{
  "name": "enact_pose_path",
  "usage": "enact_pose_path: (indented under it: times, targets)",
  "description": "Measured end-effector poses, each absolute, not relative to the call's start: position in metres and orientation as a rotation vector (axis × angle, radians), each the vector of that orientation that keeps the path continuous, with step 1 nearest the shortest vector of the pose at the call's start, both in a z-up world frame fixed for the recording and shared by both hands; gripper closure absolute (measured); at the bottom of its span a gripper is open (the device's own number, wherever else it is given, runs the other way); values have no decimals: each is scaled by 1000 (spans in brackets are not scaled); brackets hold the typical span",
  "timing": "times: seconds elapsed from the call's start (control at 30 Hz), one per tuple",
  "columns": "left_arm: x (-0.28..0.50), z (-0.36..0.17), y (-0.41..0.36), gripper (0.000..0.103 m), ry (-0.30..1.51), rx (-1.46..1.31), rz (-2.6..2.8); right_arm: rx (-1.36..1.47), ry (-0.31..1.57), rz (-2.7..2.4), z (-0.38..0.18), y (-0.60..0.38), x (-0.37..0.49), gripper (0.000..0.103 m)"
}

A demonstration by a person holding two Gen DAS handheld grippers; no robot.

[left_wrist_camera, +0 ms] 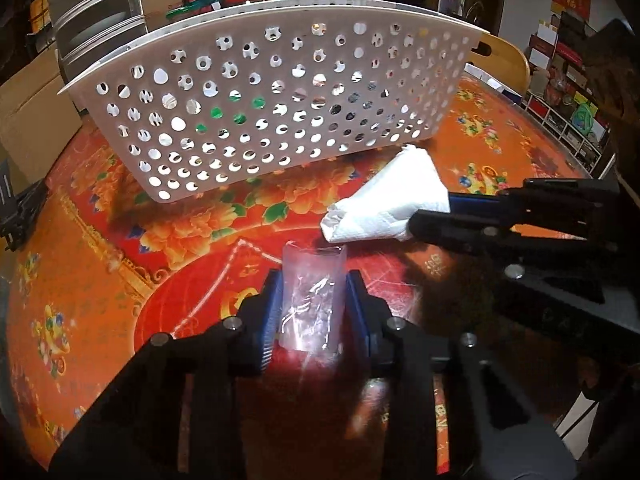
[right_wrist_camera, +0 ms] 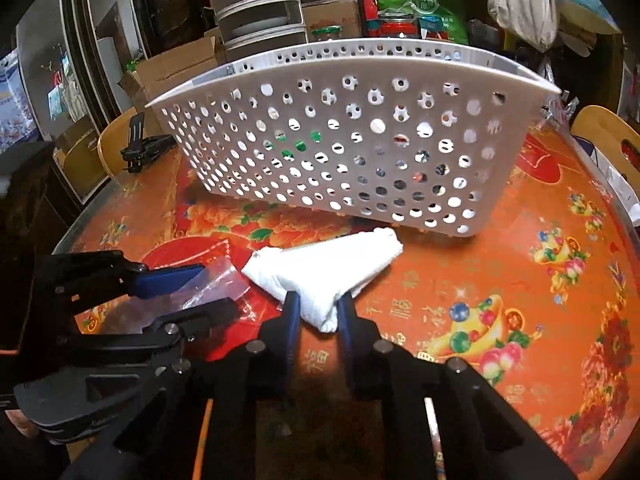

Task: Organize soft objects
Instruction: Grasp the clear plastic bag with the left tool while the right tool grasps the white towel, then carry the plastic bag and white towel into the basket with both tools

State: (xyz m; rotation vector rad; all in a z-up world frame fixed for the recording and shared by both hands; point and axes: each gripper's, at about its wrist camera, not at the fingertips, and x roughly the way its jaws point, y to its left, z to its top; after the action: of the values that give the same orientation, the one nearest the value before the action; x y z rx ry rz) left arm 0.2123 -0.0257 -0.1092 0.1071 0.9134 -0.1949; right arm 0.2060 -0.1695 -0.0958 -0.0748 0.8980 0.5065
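Now fingers (right_wrist_camera: 347, 312) pinch the folded cloth's (right_wrist_camera: 332, 268) corner.

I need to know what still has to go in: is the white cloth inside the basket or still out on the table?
Out. The white cloth lies on the table before the basket, right gripper shut on its corner.

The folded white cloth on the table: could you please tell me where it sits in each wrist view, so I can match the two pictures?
Left wrist view: the white cloth lies right of centre, just below the basket's right end, its right corner pinched by the right gripper.
Right wrist view: it lies at centre, its near corner between that gripper's jaws.
Shared landmark: the white perforated basket directly behind the cloth.
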Motion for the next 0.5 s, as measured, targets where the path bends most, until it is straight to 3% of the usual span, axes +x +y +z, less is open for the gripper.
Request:
enact_pose_path:
  times: [0.5]
  targets:
    - [179,-70,-8,74,811,52,-186,-54,808,490,-67,-188,170,90]
